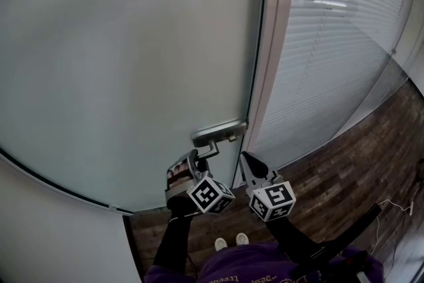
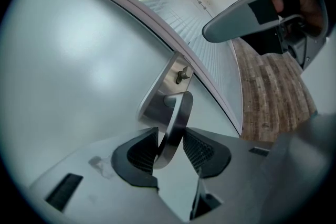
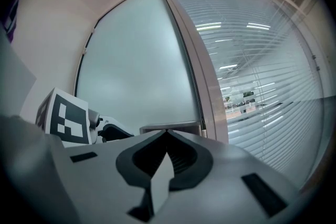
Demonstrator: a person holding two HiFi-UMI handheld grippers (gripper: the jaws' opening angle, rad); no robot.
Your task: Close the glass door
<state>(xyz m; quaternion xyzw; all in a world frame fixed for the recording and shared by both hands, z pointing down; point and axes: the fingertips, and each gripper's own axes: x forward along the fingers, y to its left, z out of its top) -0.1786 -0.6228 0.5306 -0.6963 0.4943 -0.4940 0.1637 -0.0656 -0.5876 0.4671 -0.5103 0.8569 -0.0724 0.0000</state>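
Observation:
The frosted glass door [image 1: 132,56] fills the left of the head view, its edge lying along the pale frame [image 1: 270,56]. A metal lever handle [image 1: 218,134] sits at that edge. My left gripper [image 1: 199,157] is at the lever. In the left gripper view the lever [image 2: 178,113] passes between the jaws of the left gripper [image 2: 169,131], resting by the left pad with a gap at the right pad, so it is open. My right gripper [image 1: 249,164] hovers just right of the handle, near the frame. In its own view the right gripper [image 3: 167,135] is shut on nothing.
A glass wall with white blinds [image 1: 338,43] stands right of the frame. Below lies a dark wood floor [image 1: 344,175] with a thin cable [image 1: 391,205]. A white wall [image 1: 40,228] borders the door at lower left. The person's shoes [image 1: 232,242] show below.

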